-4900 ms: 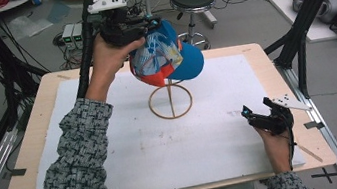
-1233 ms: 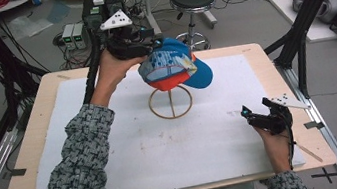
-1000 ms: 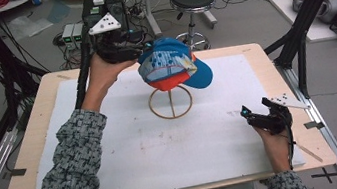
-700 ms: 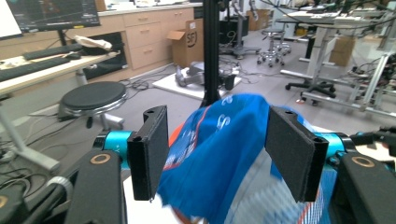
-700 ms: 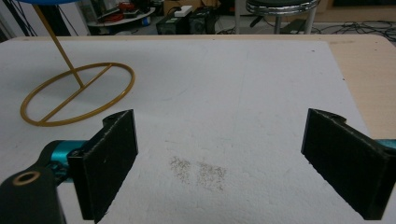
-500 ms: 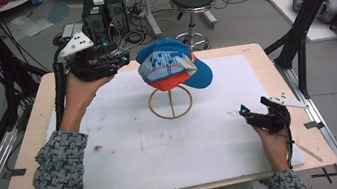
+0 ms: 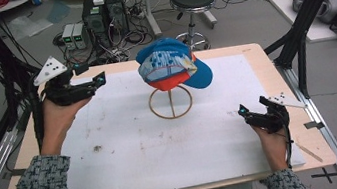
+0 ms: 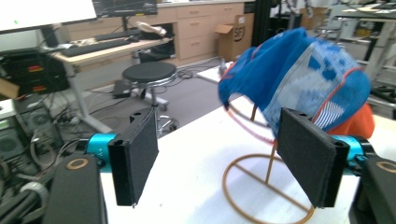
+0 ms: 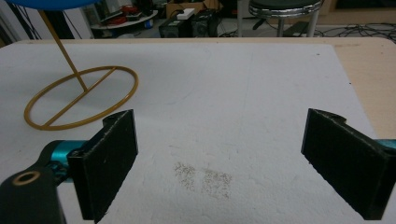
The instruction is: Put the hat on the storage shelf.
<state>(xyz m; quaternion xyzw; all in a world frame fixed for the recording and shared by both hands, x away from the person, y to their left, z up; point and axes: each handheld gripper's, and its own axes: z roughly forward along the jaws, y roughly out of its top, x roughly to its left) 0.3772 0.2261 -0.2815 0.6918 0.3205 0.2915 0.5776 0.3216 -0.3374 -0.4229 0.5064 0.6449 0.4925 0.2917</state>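
Cap (image 7: 172, 67): 1, on 1 stand (image 7: 171, 102); 2 grippers, left gripper (image 7: 96, 80) & right gripper (image 7: 250, 114), both empty.

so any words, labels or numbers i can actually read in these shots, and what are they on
"SF": printed on the cardboard box by the wooden drawers in the left gripper view, blurred, so a likely reading only.
White pattern on the blue cap: may be lettering, too blurred to read.
Monitor screens at the desk: content too small to read.
Computer towers on the floor: no legible label.
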